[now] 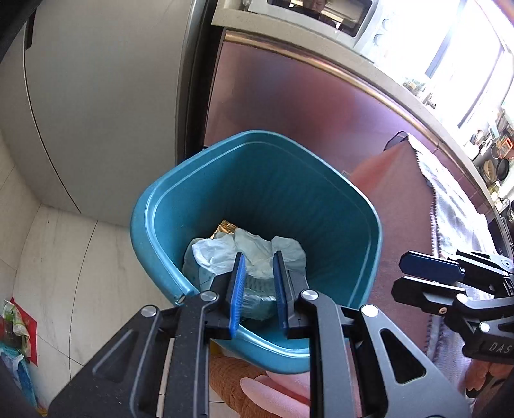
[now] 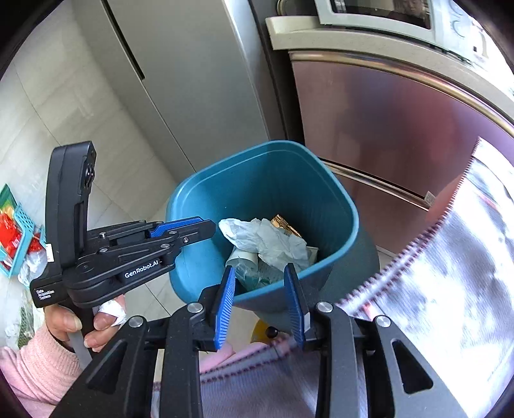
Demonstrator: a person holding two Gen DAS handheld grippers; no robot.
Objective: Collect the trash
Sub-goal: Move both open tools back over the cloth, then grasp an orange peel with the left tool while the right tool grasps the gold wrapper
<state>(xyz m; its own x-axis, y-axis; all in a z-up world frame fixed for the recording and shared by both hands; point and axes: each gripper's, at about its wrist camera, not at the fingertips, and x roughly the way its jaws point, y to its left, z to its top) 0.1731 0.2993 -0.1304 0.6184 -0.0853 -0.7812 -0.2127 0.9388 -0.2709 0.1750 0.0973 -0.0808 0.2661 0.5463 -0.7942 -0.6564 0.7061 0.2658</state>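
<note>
A teal waste bin (image 1: 144, 205) (image 2: 173, 205) stands on the floor below both grippers. Inside lie crumpled white tissue (image 1: 225, 250) (image 2: 266, 238) and a gold wrapper (image 1: 225, 228) (image 2: 282, 223), with pale plastic beneath. My left gripper (image 1: 258, 260) (image 2: 208, 226) hangs over the bin's near rim, its blue pads a little apart with nothing pressed between them. My right gripper (image 2: 259, 268) (image 1: 400, 276) hovers at the bin's right side, open and empty. A hand in a pink sleeve (image 2: 64, 321) holds the left gripper.
A grey fridge (image 1: 96, 96) and a metallic cabinet door (image 1: 289, 112) rise behind the bin, a microwave (image 1: 337, 16) on the counter above. Colourful packets and a light-blue basket (image 1: 16, 328) (image 2: 13, 231) lie on the tiled floor at left. A grey cloth (image 1: 456, 209) hangs at right.
</note>
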